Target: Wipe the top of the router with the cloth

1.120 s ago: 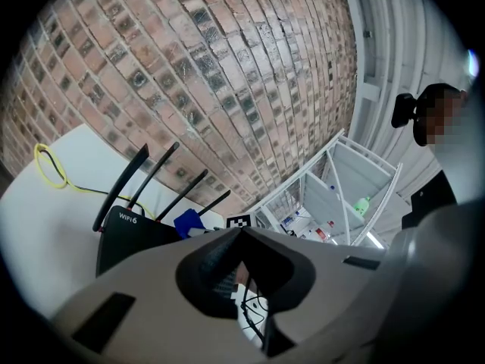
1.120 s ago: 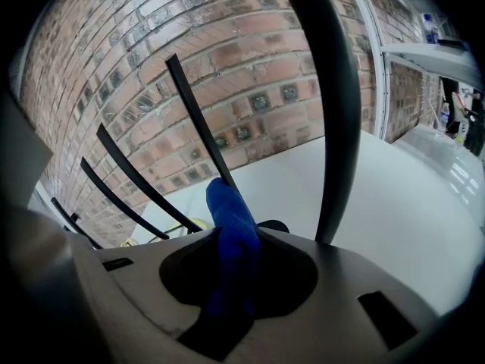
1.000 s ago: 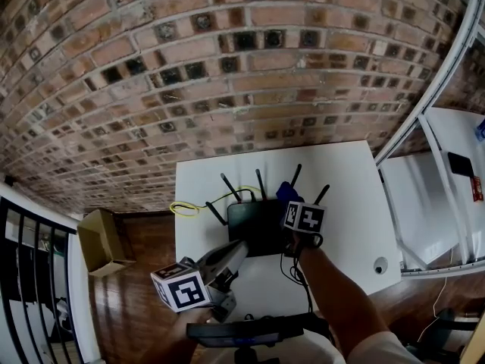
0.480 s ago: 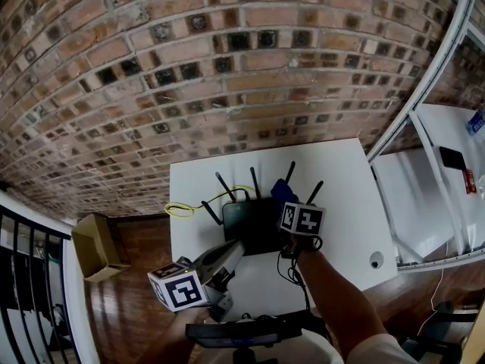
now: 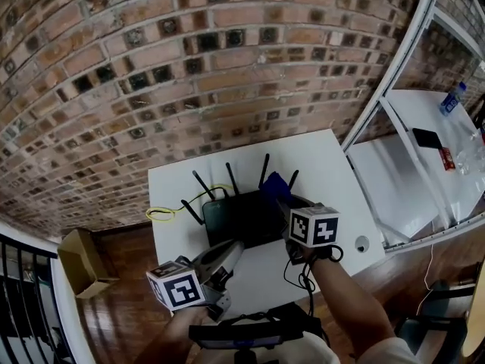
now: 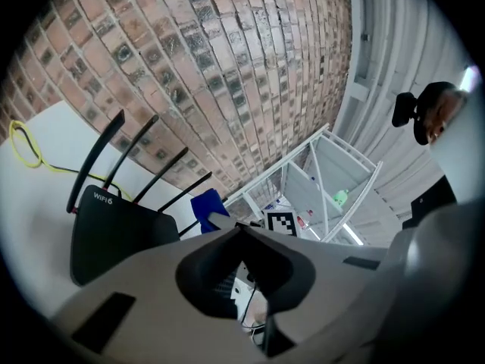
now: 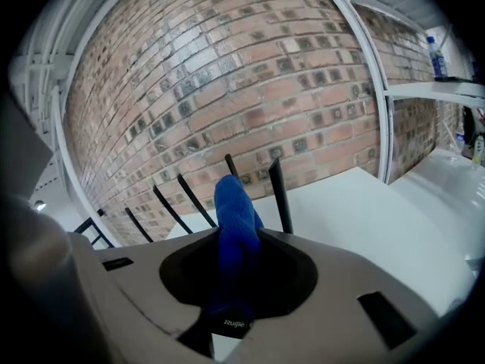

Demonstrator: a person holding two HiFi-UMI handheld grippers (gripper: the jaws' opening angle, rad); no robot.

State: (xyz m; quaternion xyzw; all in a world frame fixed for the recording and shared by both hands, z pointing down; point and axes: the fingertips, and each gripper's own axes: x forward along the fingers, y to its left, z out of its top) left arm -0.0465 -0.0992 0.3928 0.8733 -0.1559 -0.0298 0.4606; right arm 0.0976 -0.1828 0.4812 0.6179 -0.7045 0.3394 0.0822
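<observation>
Head view: a black router point(image 5: 235, 217) is seen on a white table point(image 5: 337, 165), its antennas raised toward a brick wall point(image 5: 189, 67). A blue cloth point(image 5: 276, 183) is pinched between the closed jaws of the right gripper point(image 5: 283, 197) and is held over the router's right rear corner, between two antennas. The left gripper point(image 5: 233, 250) is held near the router's front edge, its jaws pressed together with nothing between them. A yellow cable point(image 5: 161, 214) is looped just left of the router

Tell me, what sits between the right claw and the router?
A blue cloth, pinched in the right claw above the router, shown in the right gripper view.
</observation>
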